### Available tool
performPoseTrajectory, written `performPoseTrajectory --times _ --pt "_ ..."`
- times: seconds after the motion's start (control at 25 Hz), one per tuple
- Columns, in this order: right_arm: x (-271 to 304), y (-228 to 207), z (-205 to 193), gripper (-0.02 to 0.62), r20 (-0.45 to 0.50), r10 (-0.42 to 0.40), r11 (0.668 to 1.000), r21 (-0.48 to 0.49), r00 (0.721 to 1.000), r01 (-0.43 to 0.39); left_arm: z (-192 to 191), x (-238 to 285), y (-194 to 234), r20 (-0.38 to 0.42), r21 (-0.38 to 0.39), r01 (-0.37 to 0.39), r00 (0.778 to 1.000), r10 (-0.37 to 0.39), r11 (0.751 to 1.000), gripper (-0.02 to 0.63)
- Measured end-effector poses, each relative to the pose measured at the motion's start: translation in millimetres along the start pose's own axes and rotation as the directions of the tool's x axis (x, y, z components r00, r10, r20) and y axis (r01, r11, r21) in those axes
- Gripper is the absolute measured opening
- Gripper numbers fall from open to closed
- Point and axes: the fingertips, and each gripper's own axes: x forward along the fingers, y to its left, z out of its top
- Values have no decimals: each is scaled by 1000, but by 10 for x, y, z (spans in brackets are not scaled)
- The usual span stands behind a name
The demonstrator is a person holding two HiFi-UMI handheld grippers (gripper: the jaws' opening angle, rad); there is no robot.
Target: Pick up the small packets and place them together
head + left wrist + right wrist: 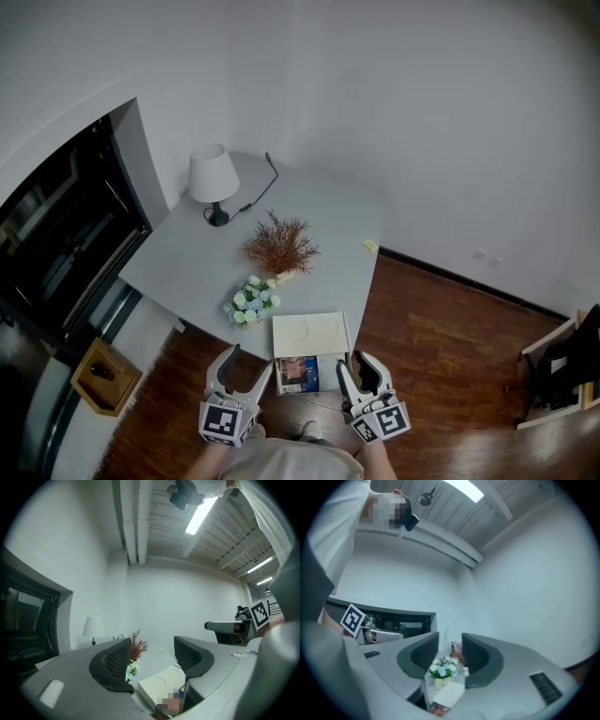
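A small yellow packet [370, 246] lies at the right edge of the grey table [319, 202]. At the table's near edge a white flat box [310, 334] rests with a colourful printed pack [298, 373] against its front. My left gripper [248, 361] hovers just short of that near edge, to the left of the printed pack, jaws apart and empty. My right gripper [352, 364] is to the right of the pack, also open with nothing between its fingers. In the left gripper view the gripper [152, 660] points level over the white box [159, 686].
A white lamp [212, 178] with a black cord stands at the table's far left. A dried brown plant [279, 246] and a small pot of pale flowers [251, 302] sit mid-table. A wooden crate [105, 375] is on the floor at left, beside a dark glass unit [56, 253].
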Motion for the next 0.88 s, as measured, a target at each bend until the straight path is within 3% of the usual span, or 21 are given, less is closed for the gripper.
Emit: performPoseTrajectory --times 0.04,0.16,0.2,0.28,0.44,0.56,0.72,0.88 --pt "42 38 141 239 23 11 999 -30 1000 -10 42 8 8 6 6 -4 1000 4 1000 273" --pt "121 94 418 314 47 5 992 -123 999 1 125 21 30 24 8 -18 1000 17 1000 276" --pt "132 91 465 448 46 -2 989 -146 999 9 142 29 12 32 3 -9 999 9 1000 291" --pt "140 71 505 456 37 -16 984 -174 999 22 189 41 -48 47 -5 20 999 -20 1000 455" --pt "111 -46 443 441 6 -72 984 -160 997 72 301 15 -28 62 -25 -1 998 3 1000 450" --pt "87 -106 394 417 -9 -80 987 -140 997 78 286 -4 34 45 -13 -30 999 31 999 383" --pt "118 -35 241 416 -77 6 993 -116 997 -15 271 -53 134 58 -15 -76 995 77 997 379" --pt "153 -5 -219 405 -249 69 997 -18 966 -76 252 -103 202 70 -28 -111 991 113 993 379"
